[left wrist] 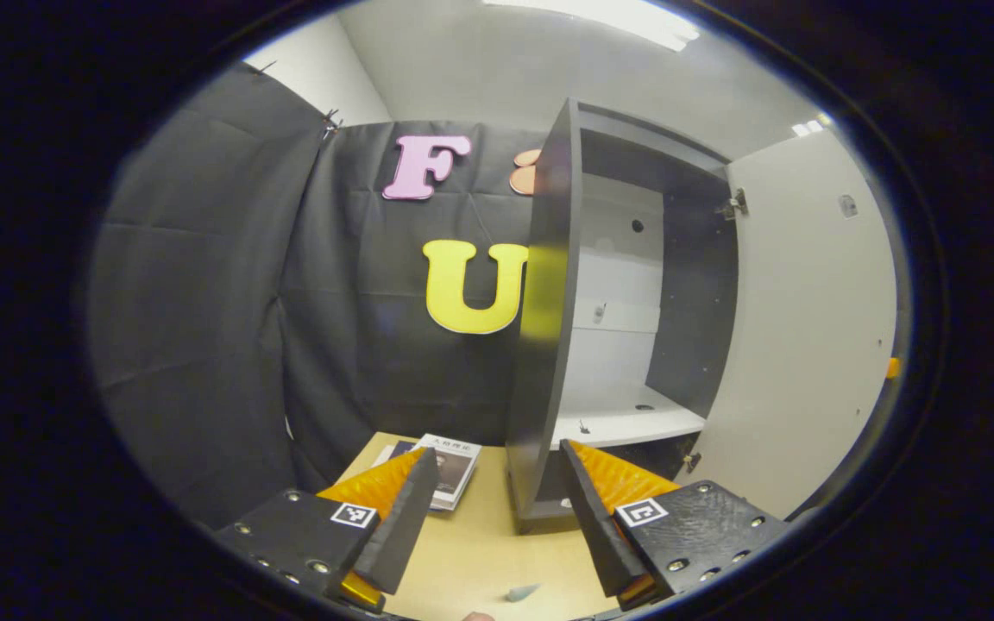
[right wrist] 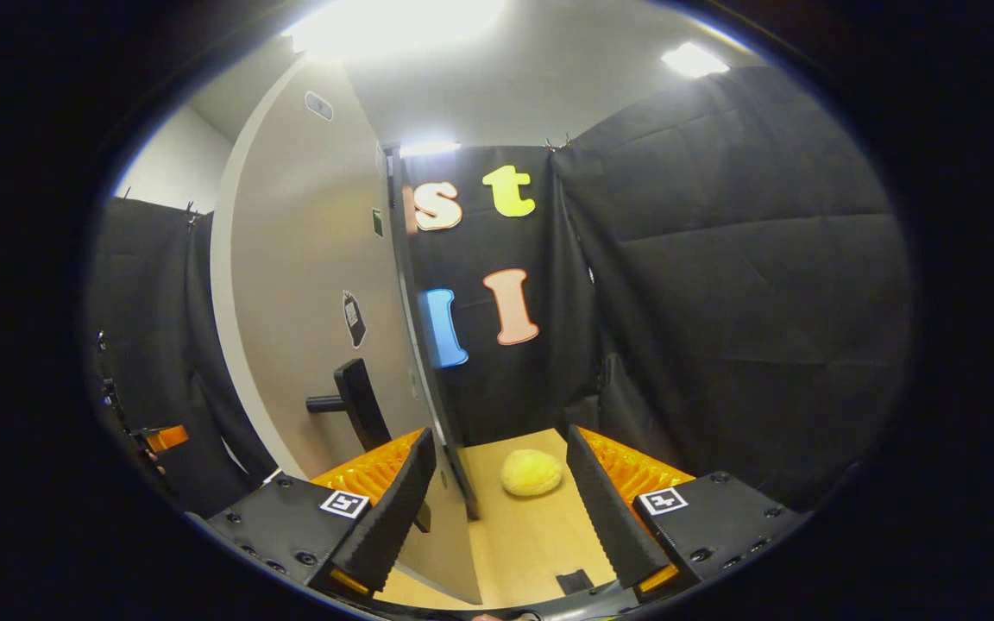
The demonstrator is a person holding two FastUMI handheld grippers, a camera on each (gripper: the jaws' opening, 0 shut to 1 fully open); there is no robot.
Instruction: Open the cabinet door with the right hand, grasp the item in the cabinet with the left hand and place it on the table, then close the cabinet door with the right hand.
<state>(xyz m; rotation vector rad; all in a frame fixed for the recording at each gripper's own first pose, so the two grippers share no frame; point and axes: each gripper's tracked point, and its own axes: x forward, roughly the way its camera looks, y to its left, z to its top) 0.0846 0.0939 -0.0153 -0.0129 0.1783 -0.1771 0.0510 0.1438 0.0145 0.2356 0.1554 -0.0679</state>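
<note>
The cabinet stands on the bench with its door swung wide open; in the left gripper view its pale inner shelf lies bare. In the right gripper view the door's outer face carries a dark handle, just above that gripper's left finger. A booklet lies flat near the bench's far edge, left of the cabinet. A round yellow item rests on the bench near its far edge, beyond the door's edge. The left gripper hovers over the bench before the cabinet, fingers spread and holding nothing. The right gripper likewise has its fingers released, apart from the yellow item.
</note>
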